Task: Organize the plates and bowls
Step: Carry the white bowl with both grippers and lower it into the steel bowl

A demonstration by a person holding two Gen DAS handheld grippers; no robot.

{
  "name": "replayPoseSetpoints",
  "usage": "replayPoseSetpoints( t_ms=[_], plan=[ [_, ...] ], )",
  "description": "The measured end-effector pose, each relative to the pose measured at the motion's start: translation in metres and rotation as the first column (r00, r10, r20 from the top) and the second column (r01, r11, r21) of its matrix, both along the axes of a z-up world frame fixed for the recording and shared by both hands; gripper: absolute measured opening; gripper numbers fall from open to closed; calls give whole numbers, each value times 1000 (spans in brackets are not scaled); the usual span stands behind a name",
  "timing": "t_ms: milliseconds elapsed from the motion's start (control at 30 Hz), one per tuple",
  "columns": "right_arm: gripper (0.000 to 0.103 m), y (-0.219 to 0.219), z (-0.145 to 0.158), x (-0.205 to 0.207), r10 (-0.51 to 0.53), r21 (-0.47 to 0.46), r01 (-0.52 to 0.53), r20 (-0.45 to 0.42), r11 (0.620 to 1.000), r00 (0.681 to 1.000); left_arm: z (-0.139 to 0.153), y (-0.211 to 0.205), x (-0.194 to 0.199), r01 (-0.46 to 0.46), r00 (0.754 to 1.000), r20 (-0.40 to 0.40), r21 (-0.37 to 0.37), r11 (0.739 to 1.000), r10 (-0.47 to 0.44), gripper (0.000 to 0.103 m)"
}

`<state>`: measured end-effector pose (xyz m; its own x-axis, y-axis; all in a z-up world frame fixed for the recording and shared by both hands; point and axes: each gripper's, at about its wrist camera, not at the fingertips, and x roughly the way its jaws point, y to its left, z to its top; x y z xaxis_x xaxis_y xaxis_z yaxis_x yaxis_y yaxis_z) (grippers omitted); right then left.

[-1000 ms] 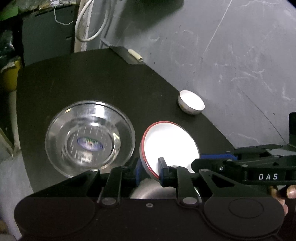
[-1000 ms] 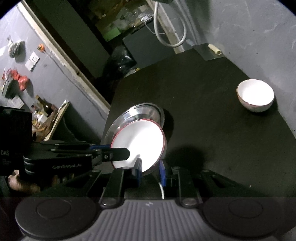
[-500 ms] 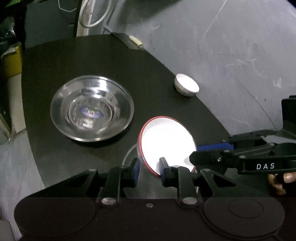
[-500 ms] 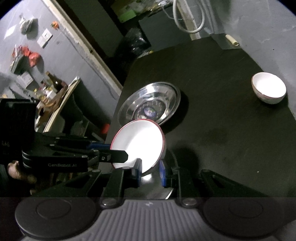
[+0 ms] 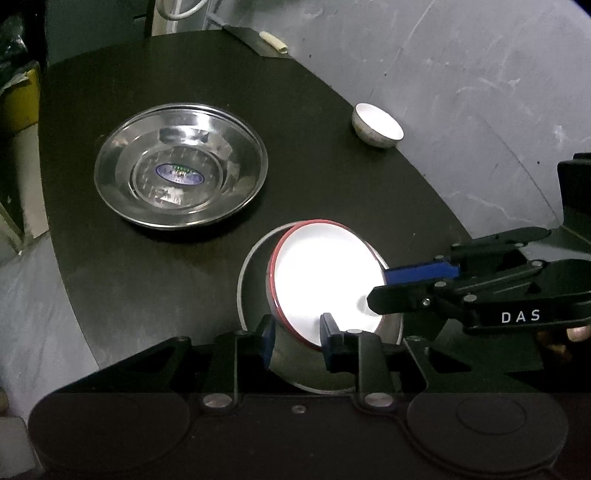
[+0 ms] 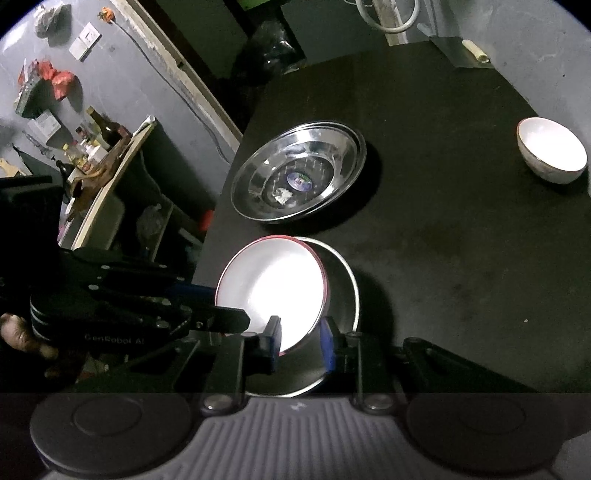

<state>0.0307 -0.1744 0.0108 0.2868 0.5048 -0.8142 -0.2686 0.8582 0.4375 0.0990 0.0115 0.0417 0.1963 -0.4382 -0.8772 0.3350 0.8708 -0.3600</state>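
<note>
A white plate with a red rim is held tilted over a steel plate that lies on the black round table. My left gripper grips the white plate's near rim; my right gripper grips its rim from the other side, and shows in the left wrist view. A steel basin with a blue sticker sits further back. A small white bowl stands near the table's far right edge.
A grey wall runs along the table's right side. A cream tube lies at the far edge. White cable loops hang behind. A shelf with bottles stands off the left of the table.
Both grippers have carried the white plate back from over the steel basin, toward the near table edge, and lowered it onto the steel plate. The basin now stands uncovered.
</note>
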Motion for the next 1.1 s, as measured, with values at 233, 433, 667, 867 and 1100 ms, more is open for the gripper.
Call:
replayPoseSetpoints(
  t_ms=[233,433,667,867,1100],
  plan=[
    [27,3,-2,1,21,-14,-21,-14,1000,1000,-2,-1,3,-1,1000,-17,18,1000,1,27],
    [27,5,-2,3,31,-11,-31,-18,999,999,-3,0,4,-10,999,-34,23,1000,11,28],
    [29,8,-6,5,37,-22,-38,-40,999,999,-7,-2,7,-19,999,-48,25,1000,20,30],
    [29,10,-6,7,45,-23,-46,-40,999,998,-8,-1,9,-22,998,-53,28,999,23,32],
    [30,8,-6,8,54,-20,-55,-42,998,998,-8,0,11,-36,998,-58,28,999,37,34]
  ],
)
